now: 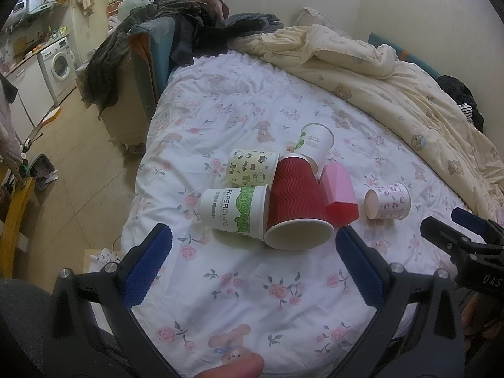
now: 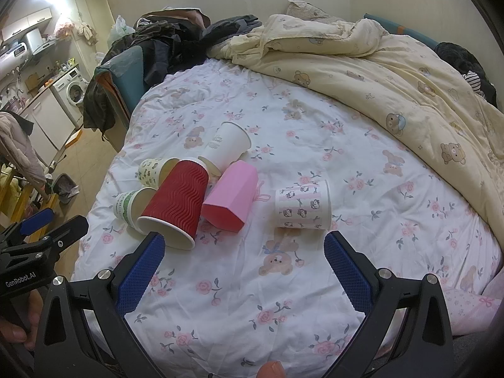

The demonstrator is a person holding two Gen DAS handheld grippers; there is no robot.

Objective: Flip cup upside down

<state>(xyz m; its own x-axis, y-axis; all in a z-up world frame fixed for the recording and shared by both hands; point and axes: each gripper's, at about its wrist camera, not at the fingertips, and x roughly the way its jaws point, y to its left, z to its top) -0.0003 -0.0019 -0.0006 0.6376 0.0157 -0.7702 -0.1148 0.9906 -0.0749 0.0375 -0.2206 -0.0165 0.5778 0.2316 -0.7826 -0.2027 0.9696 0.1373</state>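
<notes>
Both wide open, holding nothing: left gripper [image 1: 252, 264], right gripper [image 2: 244, 269], above red ripple cup [image 1: 294, 201] lying on floral bedsheet [image 1: 252, 299].

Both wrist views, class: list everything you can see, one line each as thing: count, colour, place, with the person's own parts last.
red ribbed cup: 1, red, on its side, middle of the cluster
pink faceted cup: 1, pink, on its side, right of the red one
PAPERCUPS cup: 1, white and green, on its side, left of the red one
cartoon cup: 1, pale yellow, behind it
plain white cup: 1, white, farthest back
small patterned cup: 1, pink-white, lying apart, right
bedsheet: 1, white floral, under all
quilt: 1, cream, far side
washing machine: 1, white, left background
left claw: 1, black and blue, open
right claw: 1, black and blue, open
</notes>
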